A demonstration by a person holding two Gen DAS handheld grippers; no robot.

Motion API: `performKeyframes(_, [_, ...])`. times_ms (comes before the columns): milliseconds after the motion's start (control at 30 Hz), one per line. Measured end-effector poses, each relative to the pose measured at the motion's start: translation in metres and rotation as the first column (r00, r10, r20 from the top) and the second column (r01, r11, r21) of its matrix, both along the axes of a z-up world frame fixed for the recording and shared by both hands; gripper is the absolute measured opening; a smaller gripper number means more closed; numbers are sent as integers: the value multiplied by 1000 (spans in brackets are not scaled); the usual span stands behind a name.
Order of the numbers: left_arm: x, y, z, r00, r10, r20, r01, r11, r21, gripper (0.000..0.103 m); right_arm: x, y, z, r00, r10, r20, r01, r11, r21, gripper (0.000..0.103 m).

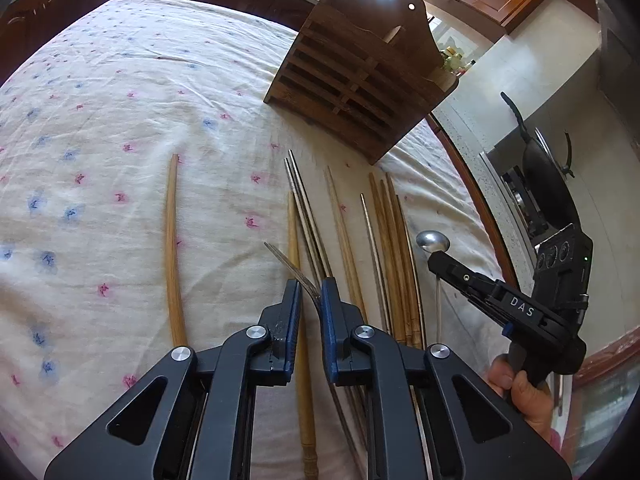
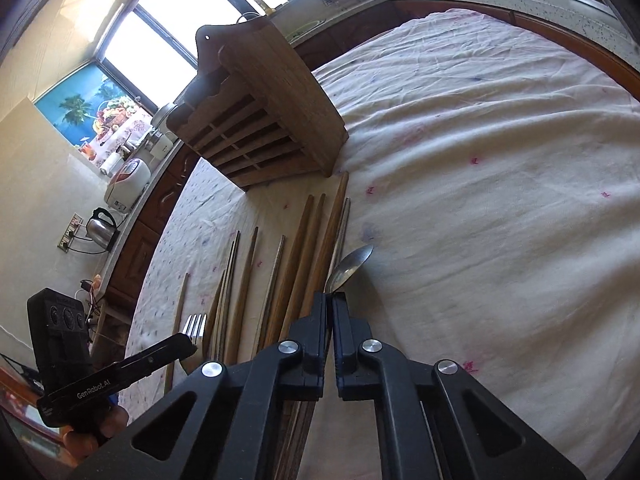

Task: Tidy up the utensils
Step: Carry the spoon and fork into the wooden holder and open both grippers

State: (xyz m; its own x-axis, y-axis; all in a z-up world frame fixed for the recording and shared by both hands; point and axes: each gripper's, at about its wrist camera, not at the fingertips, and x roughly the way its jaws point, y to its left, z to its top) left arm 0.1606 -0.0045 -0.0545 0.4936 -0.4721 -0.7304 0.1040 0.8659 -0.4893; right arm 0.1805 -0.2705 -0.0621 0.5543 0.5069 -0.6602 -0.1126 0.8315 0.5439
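Note:
A wooden slatted utensil holder (image 1: 356, 80) stands at the far side of the cloth-covered table; it also shows in the right wrist view (image 2: 260, 120). Several wooden and metal chopsticks (image 1: 384, 248) lie in a row in front of it, and one wooden chopstick (image 1: 173, 248) lies apart at the left. My left gripper (image 1: 311, 286) is shut on a metal fork (image 1: 290, 264), tines pointing forward. My right gripper (image 2: 331, 298) is shut on a metal spoon (image 2: 352, 266), bowl forward; the spoon's bowl also shows in the left wrist view (image 1: 433, 241).
The table has a white floral cloth (image 1: 100, 140). A kitchen counter with a kettle (image 2: 100, 228) and a rice cooker (image 2: 128, 184) runs along the left in the right wrist view. A pan (image 1: 544, 184) sits on a stove beyond the table's right edge.

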Motion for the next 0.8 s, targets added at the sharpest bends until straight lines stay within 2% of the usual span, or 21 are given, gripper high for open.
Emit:
performKeyframes(233, [-11,0,24,997,-10,70,11,1000,-17,5,-24,4,37,991,-5,136,8,1000,-23,3])
performKeyframes(433, [-20,2,55,989,-11,150,16,999,-34,2,-35,-2,67,977,-25,211,23,1000,11,2])
performKeyframes(667, [-24,8,88,969,0,246,11,999,-42,2,-37,1,97,953,-35,302,34,999,8,2])
performKeyframes(800, [-16,14,98,962,11,271,1,999,-43,2,-30,5,108,943,-32,331,37,999,-10,2])
